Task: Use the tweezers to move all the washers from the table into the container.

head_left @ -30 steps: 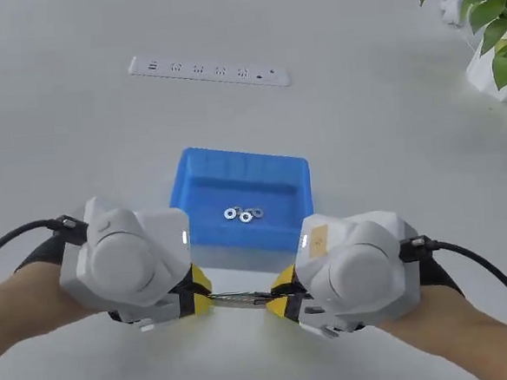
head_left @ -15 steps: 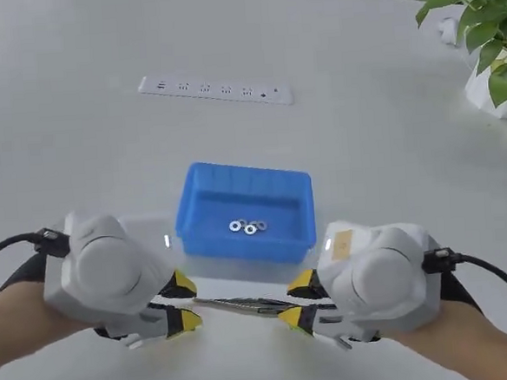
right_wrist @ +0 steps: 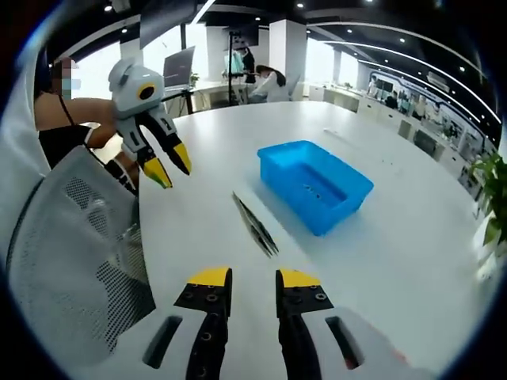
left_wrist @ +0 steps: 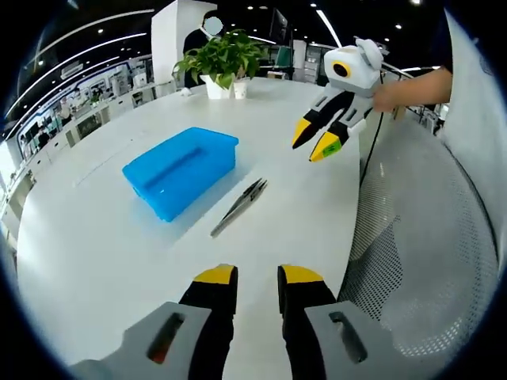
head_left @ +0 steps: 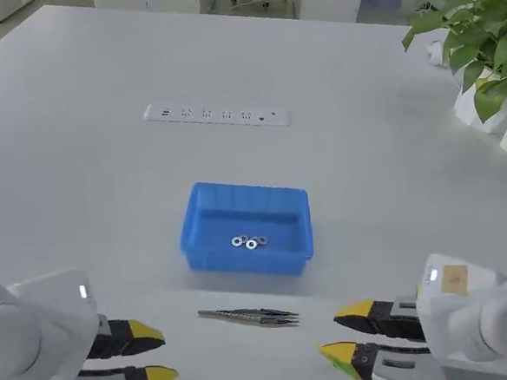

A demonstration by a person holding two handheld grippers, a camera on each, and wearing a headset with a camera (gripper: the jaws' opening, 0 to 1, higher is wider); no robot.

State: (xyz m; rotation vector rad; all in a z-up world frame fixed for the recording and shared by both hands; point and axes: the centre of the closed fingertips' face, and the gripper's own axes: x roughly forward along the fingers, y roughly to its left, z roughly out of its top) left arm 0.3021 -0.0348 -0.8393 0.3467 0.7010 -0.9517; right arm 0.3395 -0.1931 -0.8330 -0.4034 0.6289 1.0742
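Observation:
The blue container stands mid-table with three washers on its floor; it also appears as a blue box in the left gripper view and as a blue box in the right gripper view. The metal tweezers lie loose on the table just in front of it, also seen as tweezers and tweezers. My left gripper sits at the lower left, open, holding nothing. My right gripper sits at the lower right, open and empty. Both stand well apart from the tweezers.
A white power strip lies beyond the container. A potted plant stands at the far right edge. A mesh chair back is close to the table's near edge.
Both grippers have let go of the tweezers and drawn apart, left to the left, right to the right. The tweezers now lie on the table. The head camera has tilted up.

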